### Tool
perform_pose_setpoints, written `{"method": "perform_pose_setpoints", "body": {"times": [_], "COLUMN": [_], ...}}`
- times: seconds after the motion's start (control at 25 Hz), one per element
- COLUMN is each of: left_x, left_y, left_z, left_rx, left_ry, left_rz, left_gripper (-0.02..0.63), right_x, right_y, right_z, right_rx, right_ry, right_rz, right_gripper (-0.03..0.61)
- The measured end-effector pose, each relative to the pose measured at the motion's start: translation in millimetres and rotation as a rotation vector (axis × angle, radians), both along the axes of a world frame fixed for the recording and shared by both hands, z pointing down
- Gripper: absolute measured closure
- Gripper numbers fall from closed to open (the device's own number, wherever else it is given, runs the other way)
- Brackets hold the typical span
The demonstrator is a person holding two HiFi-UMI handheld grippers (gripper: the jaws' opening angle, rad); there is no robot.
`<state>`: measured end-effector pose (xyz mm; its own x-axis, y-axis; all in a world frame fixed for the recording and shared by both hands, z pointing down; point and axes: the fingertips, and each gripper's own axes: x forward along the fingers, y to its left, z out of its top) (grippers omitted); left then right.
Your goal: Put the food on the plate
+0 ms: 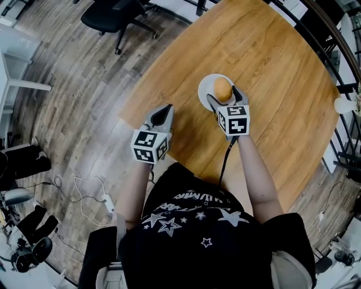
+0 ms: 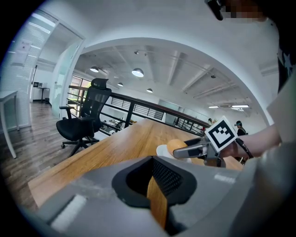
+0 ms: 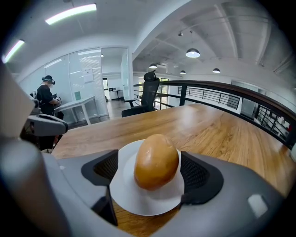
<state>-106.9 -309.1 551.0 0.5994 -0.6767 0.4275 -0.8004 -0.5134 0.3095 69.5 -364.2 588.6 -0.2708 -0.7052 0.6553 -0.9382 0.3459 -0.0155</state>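
A golden-brown bun (image 1: 223, 88) (image 3: 156, 161) rests on a small white plate (image 1: 204, 90) (image 3: 134, 199) on the round wooden table (image 1: 282, 84). My right gripper (image 1: 224, 96) (image 3: 155, 173) is open, with one jaw on each side of the bun. A little space shows between each pad and the bun. My left gripper (image 1: 163, 113) (image 2: 157, 185) hovers at the table's near-left edge, well left of the plate, shut with nothing in it. In the left gripper view the bun (image 2: 175, 146) and the right gripper (image 2: 199, 149) show to the right.
A black office chair (image 1: 115, 17) (image 2: 85, 118) stands on the wood floor beyond the table's left side. A dark railing (image 1: 333, 51) runs behind the table on the right. Cables and a power strip (image 1: 107, 200) lie on the floor at my lower left.
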Motion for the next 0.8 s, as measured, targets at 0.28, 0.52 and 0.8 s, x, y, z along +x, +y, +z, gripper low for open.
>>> {"method": "perform_pose_setpoints", "body": {"times": [0.28,0.52,0.8], "left_x": [-3.4,-4.4,2.7], "left_y": [15.2,31.4,50.0], "left_z": [-8.1,-16.2,-29.7], "left_rx": [0.012,0.026,0.052], "left_ry": [0.0,-0.004,0.0], "left_rz": [-0.013,-0.023,-0.021], "left_gripper": [0.612,0.612,0.612], "right_x": [8.9,16.5,19.3], "right_y": [10.5,24.1,49.9], "right_z": [-8.3,-18.0,-32.4], "right_rx": [-0.002,0.007,0.045], "right_ry": [-0.018,-0.032,-0.035], "right_rz": [0.035,0.05,0.03], "right_gripper": [0.153,0.153,0.153]}}
